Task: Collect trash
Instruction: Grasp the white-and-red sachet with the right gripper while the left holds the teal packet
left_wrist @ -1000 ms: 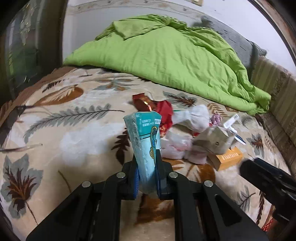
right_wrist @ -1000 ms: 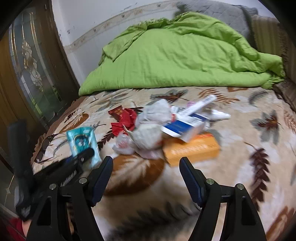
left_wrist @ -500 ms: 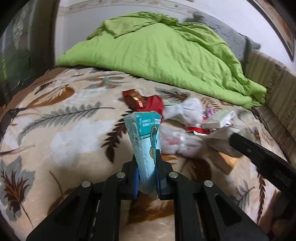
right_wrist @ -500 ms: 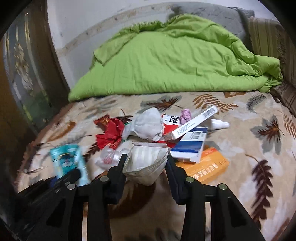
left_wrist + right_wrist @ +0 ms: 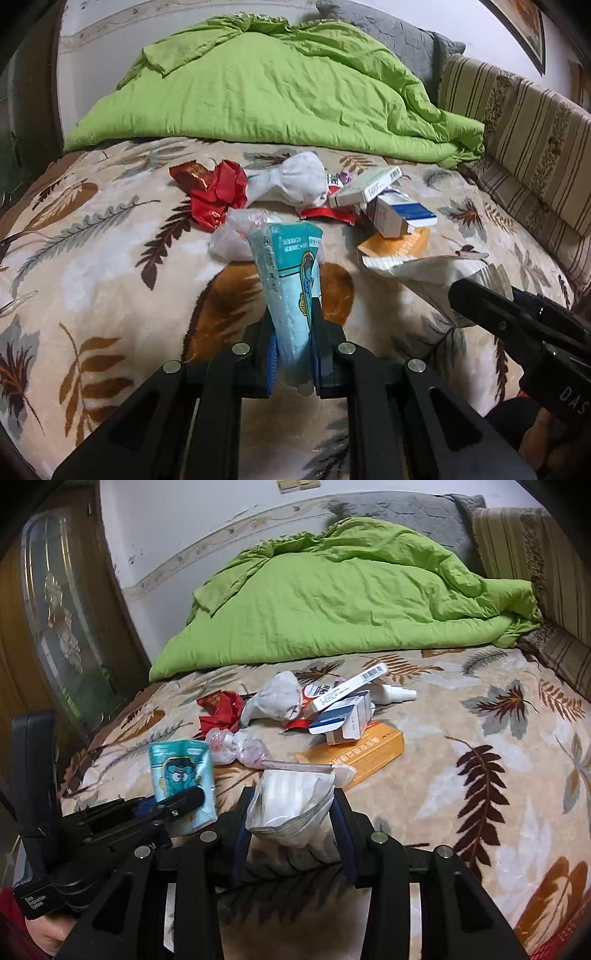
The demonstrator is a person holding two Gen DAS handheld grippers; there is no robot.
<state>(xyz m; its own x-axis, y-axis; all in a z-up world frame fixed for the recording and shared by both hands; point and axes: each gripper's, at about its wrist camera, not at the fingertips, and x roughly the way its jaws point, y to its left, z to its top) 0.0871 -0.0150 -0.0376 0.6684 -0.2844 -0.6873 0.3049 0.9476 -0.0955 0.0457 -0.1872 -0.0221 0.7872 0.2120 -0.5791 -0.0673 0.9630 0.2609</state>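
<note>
Both grippers clamped on trash above the leaf-patterned blanket (image 5: 110, 266).
Left gripper (image 5: 292, 354) pinches a teal cartoon-printed pouch (image 5: 290, 280), lower centre; right gripper (image 5: 290, 823) squeezes a crumpled silvery-white foil bag (image 5: 291, 805).

Right wrist view, my inventory. My right gripper (image 5: 291, 812): jaws pressed on a crumpled white-and-silver pouch (image 5: 290, 805), held clear of the bed (image 5: 480, 738). My left gripper (image 5: 173, 805), at lower left: clamped on a teal packet with a cartoon face (image 5: 181, 771), packet upright. Bed cover: beige, leaf print. Heaped at mid-bed: red foil wrapper (image 5: 221, 710); white crumpled wad (image 5: 277, 699); clear plastic bag (image 5: 236, 749), just beyond the teal packet; blue-and-white carton (image 5: 347, 720) resting on an orange flat box (image 5: 365, 753); long white barcoded box (image 5: 351, 686) leaning over the carton; small white bottle (image 5: 395, 693) lying flat. Green duvet (image 5: 351, 602) bunched behind. Glazed door (image 5: 62, 627) at left.
</note>
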